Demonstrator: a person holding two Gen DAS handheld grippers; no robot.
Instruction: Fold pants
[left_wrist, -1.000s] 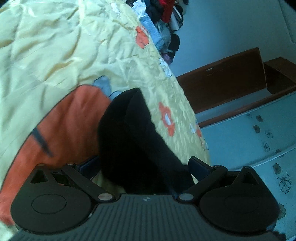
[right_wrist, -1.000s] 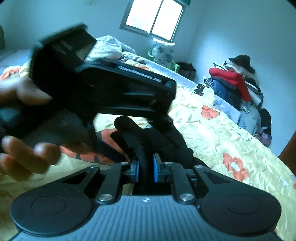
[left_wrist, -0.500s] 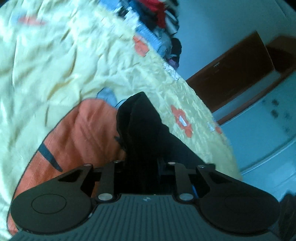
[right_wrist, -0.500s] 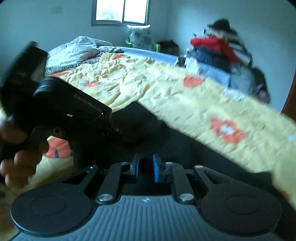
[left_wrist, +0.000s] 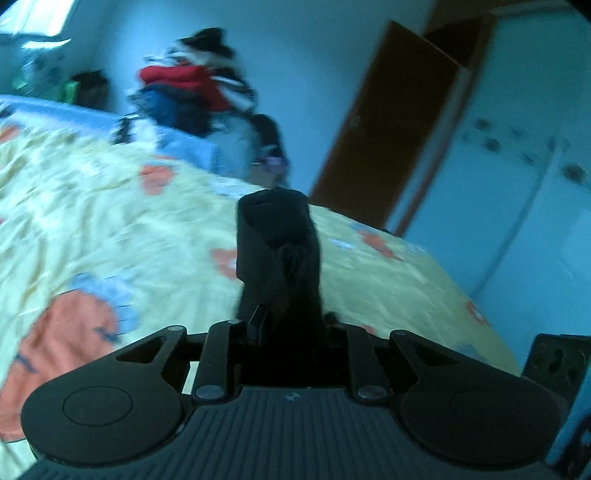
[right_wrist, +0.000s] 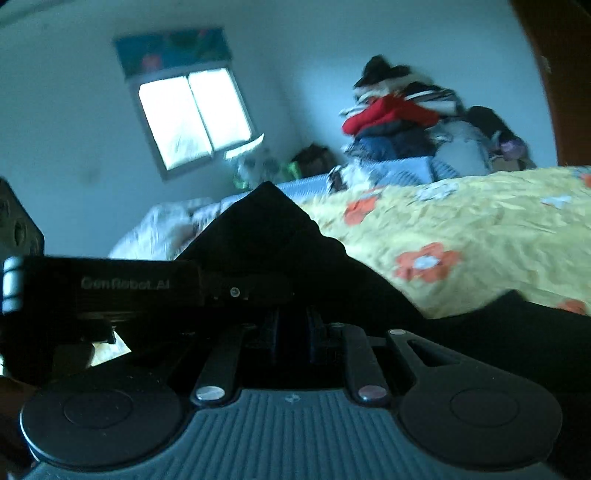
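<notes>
Both wrist cameras look forward along their fingers, low and close over the bed (left_wrist: 110, 221). The left view faces the door (left_wrist: 388, 129), the right the window (right_wrist: 192, 114); both share the clothes pile (left_wrist: 192, 96).

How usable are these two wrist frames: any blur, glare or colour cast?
Left wrist view: heavy motion smear on the bedspread and clothes pile; the black pants stay sharper; blue cast throughout. Right wrist view: window blown out white, pants near-silhouette, milder blur, fisheye bending at the edges.
</notes>
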